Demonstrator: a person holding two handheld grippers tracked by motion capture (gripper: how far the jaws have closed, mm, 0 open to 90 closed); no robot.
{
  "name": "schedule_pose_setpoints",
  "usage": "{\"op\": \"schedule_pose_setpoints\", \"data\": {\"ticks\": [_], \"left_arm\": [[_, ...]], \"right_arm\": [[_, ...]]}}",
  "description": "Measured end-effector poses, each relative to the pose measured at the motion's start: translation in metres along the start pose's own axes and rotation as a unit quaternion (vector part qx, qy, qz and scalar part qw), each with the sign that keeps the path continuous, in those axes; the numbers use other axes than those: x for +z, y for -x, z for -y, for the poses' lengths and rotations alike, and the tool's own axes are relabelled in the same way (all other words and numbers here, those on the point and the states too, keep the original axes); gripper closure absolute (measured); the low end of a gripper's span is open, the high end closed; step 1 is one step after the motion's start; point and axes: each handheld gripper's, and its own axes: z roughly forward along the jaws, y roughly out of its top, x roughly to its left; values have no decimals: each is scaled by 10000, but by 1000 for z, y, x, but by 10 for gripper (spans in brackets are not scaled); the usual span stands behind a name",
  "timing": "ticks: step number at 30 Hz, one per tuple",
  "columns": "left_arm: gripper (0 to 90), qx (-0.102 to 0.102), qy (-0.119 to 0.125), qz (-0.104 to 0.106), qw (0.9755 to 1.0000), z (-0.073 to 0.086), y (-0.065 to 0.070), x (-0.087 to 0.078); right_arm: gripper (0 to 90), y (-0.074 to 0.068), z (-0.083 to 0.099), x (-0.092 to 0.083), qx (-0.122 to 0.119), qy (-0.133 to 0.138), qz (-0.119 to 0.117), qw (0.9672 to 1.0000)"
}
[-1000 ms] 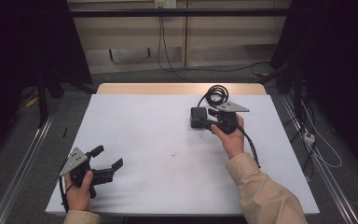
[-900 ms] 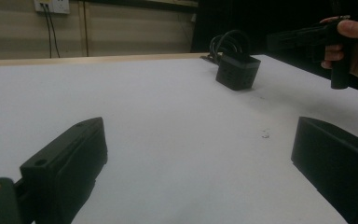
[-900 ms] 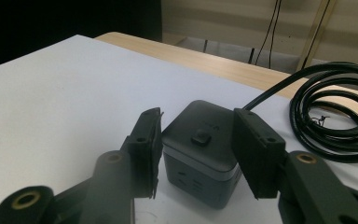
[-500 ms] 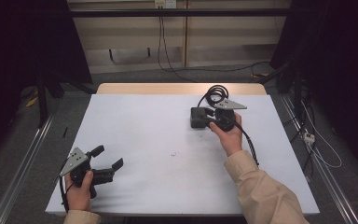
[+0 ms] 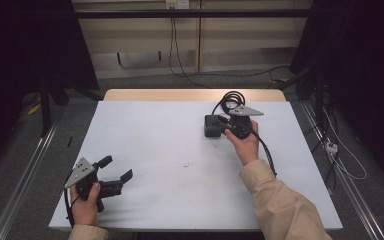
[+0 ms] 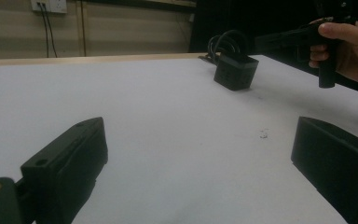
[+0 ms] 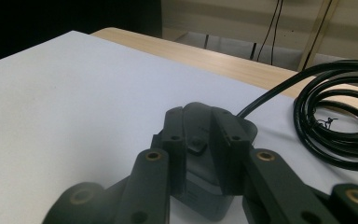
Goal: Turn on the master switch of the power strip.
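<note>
Open table: the white table [image 5: 180,135] lies bare across the centre and left of the high view, with room to pass.
Upper right obstacle: a black adapter block [image 5: 213,125] stands there, the right gripper [image 5: 226,126] set around it.
Behind it: a coiled black cable [image 5: 231,98] lies touching the block near the far edge.
Lower left: the left gripper [image 5: 116,169] rests there, well apart from the block.
Centre: a small dark speck [image 5: 185,164], no hindrance.
</note>
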Motion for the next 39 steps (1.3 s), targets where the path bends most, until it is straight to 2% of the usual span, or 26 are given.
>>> {"op": "schedule_pose_setpoints", "data": {"ticks": [24,39], "left_arm": [[33,10,-7,11,10000,0,-1,0],[33,-1,-11,11,10000,0,-1,0]], "right_arm": [[887,0,-4,12,18,-54,-40,10000],[900,3,-1,16,54,-100,-44,9999]]}}
